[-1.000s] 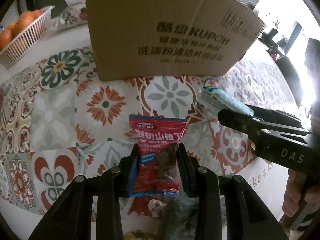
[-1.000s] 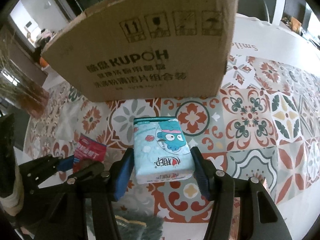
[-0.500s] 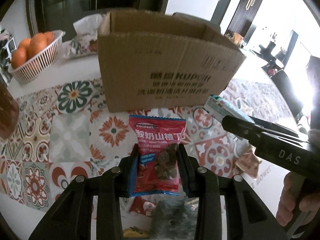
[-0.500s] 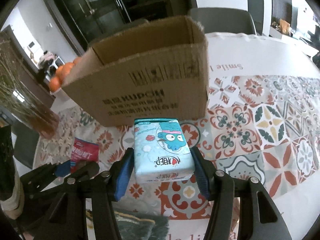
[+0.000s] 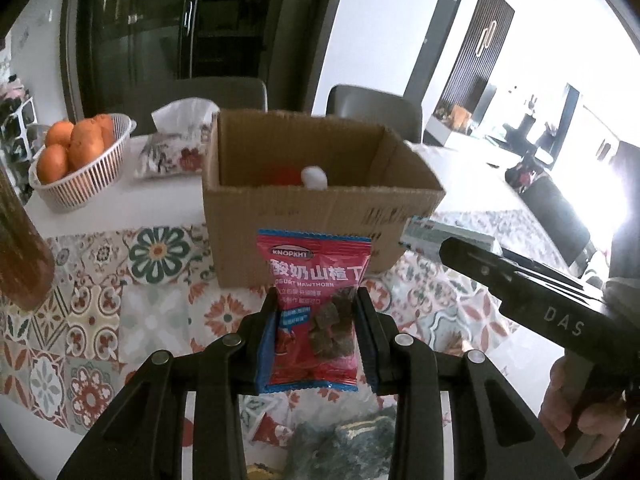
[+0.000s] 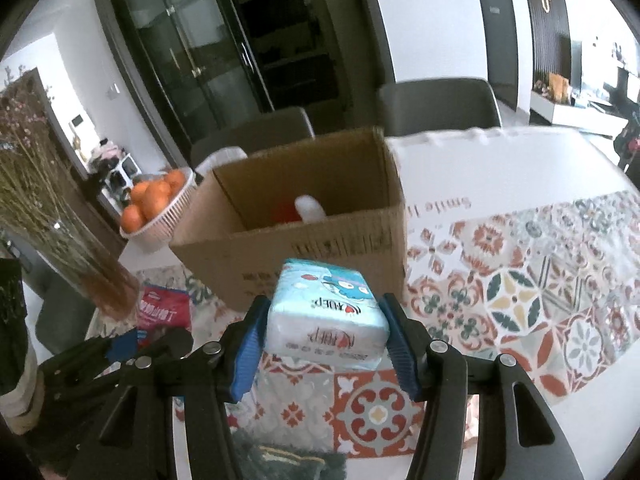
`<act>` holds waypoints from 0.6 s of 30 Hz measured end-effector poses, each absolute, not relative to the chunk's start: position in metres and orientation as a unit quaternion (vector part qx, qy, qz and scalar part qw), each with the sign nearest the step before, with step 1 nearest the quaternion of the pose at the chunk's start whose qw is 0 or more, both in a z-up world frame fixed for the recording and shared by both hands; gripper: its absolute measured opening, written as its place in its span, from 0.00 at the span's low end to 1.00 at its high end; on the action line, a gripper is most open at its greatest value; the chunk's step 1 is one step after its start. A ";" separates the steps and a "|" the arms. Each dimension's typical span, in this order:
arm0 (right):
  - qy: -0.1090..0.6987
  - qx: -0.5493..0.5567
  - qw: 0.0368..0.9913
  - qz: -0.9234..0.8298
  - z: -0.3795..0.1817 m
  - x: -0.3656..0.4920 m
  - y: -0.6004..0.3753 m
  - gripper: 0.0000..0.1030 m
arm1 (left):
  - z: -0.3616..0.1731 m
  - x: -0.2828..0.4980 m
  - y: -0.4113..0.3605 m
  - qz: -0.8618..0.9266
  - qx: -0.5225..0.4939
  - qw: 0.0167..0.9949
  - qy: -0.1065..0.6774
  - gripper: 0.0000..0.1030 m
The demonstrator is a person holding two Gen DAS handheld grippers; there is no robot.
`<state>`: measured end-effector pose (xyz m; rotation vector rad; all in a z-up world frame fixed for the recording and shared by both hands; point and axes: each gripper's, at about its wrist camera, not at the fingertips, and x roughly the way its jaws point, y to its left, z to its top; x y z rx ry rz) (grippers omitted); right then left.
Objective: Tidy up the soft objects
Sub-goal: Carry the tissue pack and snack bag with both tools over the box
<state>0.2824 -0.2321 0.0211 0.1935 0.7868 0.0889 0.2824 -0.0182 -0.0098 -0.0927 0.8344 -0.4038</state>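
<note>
Snack packet [image 5: 315, 312] (tissue pack [image 6: 326, 316]) held aloft

White basket [image 5: 86, 184] of oranges [image 5: 76, 146] far ahead-left of the left gripper, on the white tabletop. Tissue box [image 5: 172, 152] just right of it. Patterned tablecloth [image 5: 92, 320] spreads below and ahead of both grippers. Vase of dried stems [image 6: 60, 232] ahead-left of the right gripper. Two grey chairs [image 6: 438, 106] and a dark glass cabinet [image 6: 200, 60] beyond the table.
</note>
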 end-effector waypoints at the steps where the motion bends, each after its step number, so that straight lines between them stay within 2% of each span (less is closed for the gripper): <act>1: 0.376 0.095 0.921 0.043 0.025 0.283 -0.232 0.55 | -0.006 0.283 -0.018 -0.194 -0.046 0.896 0.397 0.34; 18: 0.310 0.094 0.944 0.057 0.082 0.305 -0.225 0.54 | 0.050 0.315 -0.020 -0.191 -0.045 0.921 0.336 0.34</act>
